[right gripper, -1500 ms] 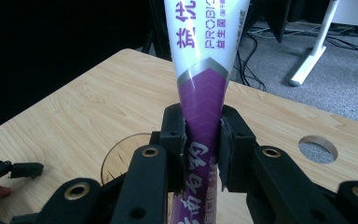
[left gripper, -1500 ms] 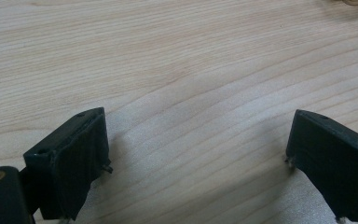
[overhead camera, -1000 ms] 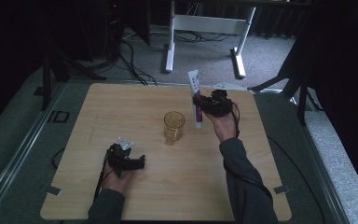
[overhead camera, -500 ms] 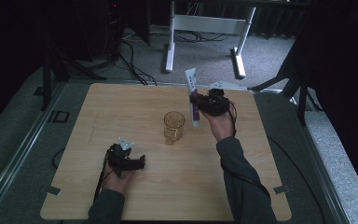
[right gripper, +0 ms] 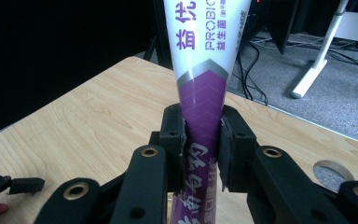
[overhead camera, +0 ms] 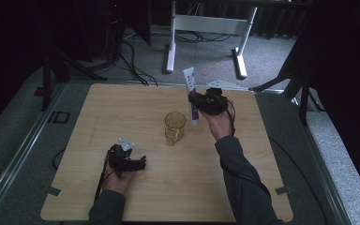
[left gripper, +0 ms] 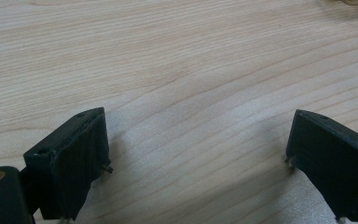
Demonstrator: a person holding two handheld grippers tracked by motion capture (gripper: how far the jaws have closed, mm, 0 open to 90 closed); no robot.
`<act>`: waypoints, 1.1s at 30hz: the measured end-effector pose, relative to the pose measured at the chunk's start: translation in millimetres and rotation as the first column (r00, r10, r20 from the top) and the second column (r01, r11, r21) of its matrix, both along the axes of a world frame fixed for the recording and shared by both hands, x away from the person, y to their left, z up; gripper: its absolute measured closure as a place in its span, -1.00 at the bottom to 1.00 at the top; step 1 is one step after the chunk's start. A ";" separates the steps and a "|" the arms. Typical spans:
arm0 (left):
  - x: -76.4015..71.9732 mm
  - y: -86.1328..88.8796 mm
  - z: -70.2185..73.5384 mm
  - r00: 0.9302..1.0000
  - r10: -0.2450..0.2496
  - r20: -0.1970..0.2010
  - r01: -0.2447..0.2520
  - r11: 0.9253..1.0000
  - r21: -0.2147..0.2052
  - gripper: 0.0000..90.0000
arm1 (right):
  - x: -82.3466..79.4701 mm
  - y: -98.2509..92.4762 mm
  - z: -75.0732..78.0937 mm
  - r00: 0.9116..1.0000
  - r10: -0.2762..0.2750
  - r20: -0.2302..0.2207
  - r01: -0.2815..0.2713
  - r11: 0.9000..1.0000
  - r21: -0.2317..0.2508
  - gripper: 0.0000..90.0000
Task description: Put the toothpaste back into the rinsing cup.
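Observation:
A white and purple toothpaste tube (overhead camera: 191, 96) stands upright in my right gripper (overhead camera: 198, 104), just right of an amber glass cup (overhead camera: 175, 127) at the table's middle. In the right gripper view both pads (right gripper: 177, 140) press the tube (right gripper: 204, 88) at its purple lower part, so the gripper (right gripper: 201, 144) is shut on it. My left gripper (overhead camera: 140, 163) rests low over the wooden table (overhead camera: 122, 108) near the front left, pointing right. Its jaws stand wide apart in the left gripper view, with bare wood (left gripper: 177, 84) between the fingers (left gripper: 74, 158).
A white desk frame (overhead camera: 206, 28) and cables (overhead camera: 131, 61) lie on the grey carpet beyond the table's far edge. Dark stands (overhead camera: 51, 70) flank the table at left and right. A cable (overhead camera: 248, 173) trails from the right gripper along the sleeve.
The right gripper with the tube has shifted slightly; the left gripper has stayed in place.

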State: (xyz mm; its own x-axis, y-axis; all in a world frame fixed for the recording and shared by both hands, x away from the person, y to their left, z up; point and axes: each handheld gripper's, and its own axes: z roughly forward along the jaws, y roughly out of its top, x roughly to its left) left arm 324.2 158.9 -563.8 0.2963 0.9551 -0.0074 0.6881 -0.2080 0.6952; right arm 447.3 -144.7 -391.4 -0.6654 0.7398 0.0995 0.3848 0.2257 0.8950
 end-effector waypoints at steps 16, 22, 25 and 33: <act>0.0 0.0 0.0 1.000 0.000 0.000 0.000 1.000 0.001 -0.87 | 1.0 12.9 2.6 1.000 0.014 0.003 -0.014 1.000 0.022 0.64; 0.0 0.1 0.0 1.000 0.000 -0.001 0.000 1.000 0.001 -0.87 | 1.6 20.1 1.3 1.000 0.021 0.002 -0.021 1.000 0.009 0.64; 0.0 0.1 0.0 1.000 -0.001 -0.001 0.001 1.000 0.001 -0.87 | 2.1 22.9 1.3 1.000 0.021 0.001 -0.021 1.000 0.013 0.64; 0.0 0.1 0.0 1.000 -0.001 0.000 0.001 1.000 0.001 -0.87 | 3.2 30.6 1.2 1.000 0.021 0.005 -0.021 1.000 0.008 0.64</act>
State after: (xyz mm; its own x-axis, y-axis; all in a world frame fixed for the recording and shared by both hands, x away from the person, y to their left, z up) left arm 324.2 159.0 -563.9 0.2968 0.9549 -0.0067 0.6881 -0.2090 0.6949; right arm 450.6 -114.0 -390.2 -0.6815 0.7247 0.1022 0.3756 0.2264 0.8987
